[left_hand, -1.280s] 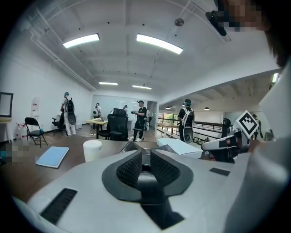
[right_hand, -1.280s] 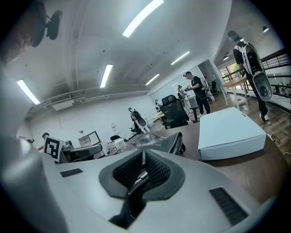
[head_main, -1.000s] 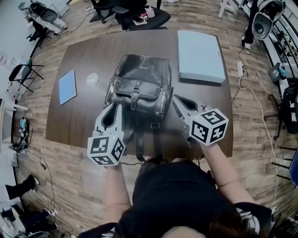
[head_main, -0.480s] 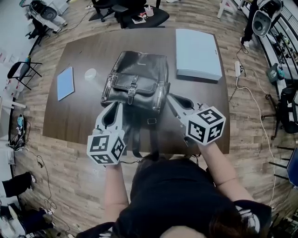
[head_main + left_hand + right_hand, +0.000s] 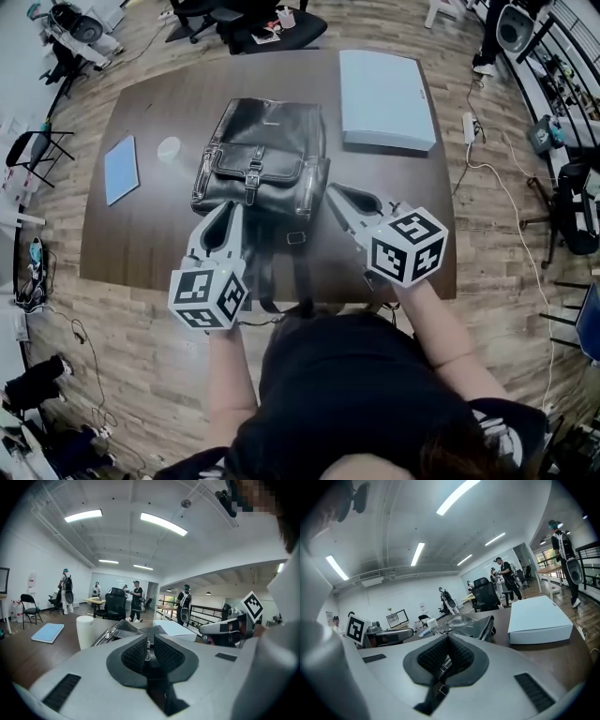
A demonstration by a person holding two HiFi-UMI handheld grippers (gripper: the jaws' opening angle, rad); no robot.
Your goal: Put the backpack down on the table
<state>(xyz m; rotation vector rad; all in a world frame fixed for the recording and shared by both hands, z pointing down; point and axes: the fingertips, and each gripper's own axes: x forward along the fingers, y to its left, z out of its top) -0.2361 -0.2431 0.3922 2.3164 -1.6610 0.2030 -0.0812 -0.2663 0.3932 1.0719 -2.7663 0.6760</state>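
Note:
A black leather backpack (image 5: 262,155) lies flat on the dark wooden table (image 5: 141,234), buckled flap up, with its shoulder straps (image 5: 302,272) trailing toward the near edge. My left gripper (image 5: 228,211) sits at the bag's near left corner, jaws shut with a small metal piece of the bag pinched between the pads (image 5: 148,645). My right gripper (image 5: 337,194) is at the near right corner, also shut, with a metal strap buckle between its pads (image 5: 446,662). The bag's body (image 5: 123,629) (image 5: 474,623) shows just beyond both sets of jaws.
A flat pale blue box (image 5: 384,98) (image 5: 539,618) lies on the table right of the bag. To the left are a blue notebook (image 5: 120,169) (image 5: 47,632) and a white cup (image 5: 169,148) (image 5: 85,631). Office chairs (image 5: 253,19) stand past the far edge; people stand farther off.
The whole scene has slid slightly up and left in the head view. The backpack and both grippers keep their places relative to each other.

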